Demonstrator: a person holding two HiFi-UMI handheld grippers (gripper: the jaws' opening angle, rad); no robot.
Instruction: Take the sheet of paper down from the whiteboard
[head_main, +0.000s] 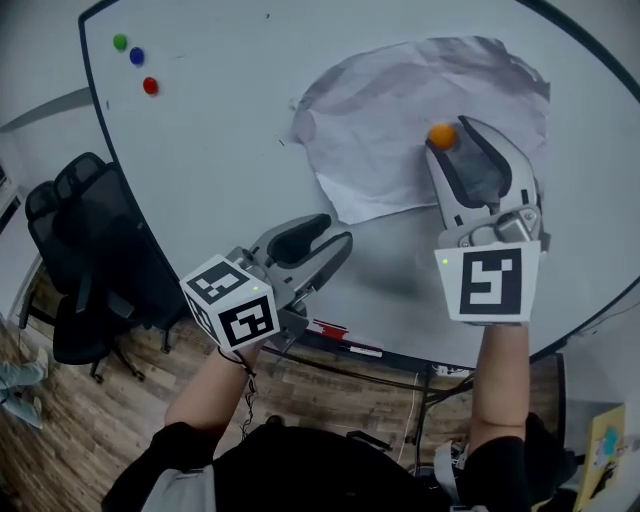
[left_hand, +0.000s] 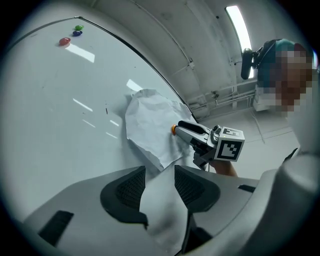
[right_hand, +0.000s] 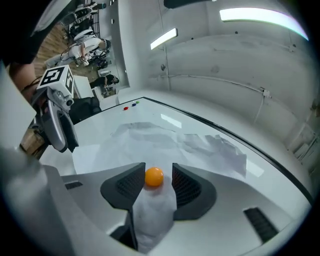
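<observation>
Head view, paper (head_main: 400, 110) on whiteboard (head_main: 220, 160), right gripper (head_main: 458, 132) seemingly straddling orange magnet (head_main: 442, 135)

A sheet of paper (head_main: 400, 110) sits on the whiteboard (head_main: 220, 150), right of centre, a magnet (head_main: 441, 136) on it; three magnets (head_main: 137, 57) cluster upper left.

Crumpled white sheet of paper (head_main: 400, 120), creased and ragged at the edges, lay flat against the glossy whiteboard (head_main: 220, 150), upper right area, pinned by a small round orange magnet (head_main: 442, 136) near its right side
</observation>
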